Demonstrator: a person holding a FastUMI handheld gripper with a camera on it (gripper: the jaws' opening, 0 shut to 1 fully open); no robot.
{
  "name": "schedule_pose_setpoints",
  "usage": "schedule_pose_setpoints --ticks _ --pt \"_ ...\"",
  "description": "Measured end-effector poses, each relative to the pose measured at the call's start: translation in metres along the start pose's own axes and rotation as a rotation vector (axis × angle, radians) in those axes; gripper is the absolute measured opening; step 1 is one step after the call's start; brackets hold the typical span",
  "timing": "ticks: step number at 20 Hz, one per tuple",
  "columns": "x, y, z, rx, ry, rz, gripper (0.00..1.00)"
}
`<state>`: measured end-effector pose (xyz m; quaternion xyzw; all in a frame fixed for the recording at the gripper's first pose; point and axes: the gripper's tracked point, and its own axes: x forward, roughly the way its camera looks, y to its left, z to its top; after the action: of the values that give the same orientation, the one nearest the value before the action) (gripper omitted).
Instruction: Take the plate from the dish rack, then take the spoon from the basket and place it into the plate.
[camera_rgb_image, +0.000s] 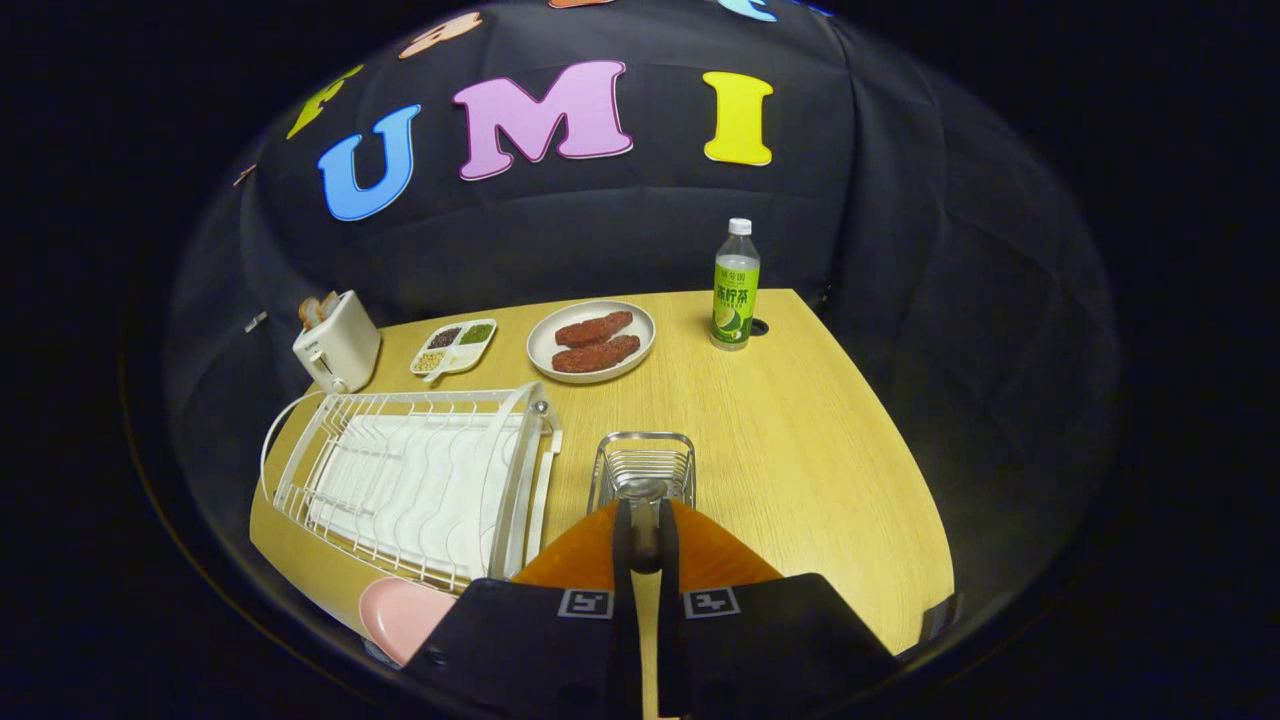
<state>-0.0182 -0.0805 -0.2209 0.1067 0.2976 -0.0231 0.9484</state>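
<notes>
My gripper (645, 540) is shut on a metal spoon (643, 491), whose rounded end sticks up just past the black fingertips (622, 530). Just beyond the fingers, a small wire basket (643, 462) stands on the wooden table. The pink plate (400, 615) lies flat near the table's front edge, left of my fingers and in front of the dish rack; the gripper body hides part of it. The white wire dish rack (420, 480) stands left of the basket with no dishes in it.
Along the back of the table (800, 450) stand a white toaster (335, 343), a divided dish of grains (455, 347), a white plate with two pieces of meat (591, 340) and a green-labelled bottle (735, 285). Bare wood lies right of the basket.
</notes>
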Motion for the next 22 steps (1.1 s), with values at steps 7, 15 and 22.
schedule_pose_setpoints --ticks 7,15,22 --pt "-0.077 0.029 0.045 -0.053 -0.068 0.096 0.10" --pt "-0.143 0.125 -0.012 -0.176 0.047 0.432 0.11" --pt "-0.103 0.193 -0.103 -0.256 0.163 0.536 0.11"
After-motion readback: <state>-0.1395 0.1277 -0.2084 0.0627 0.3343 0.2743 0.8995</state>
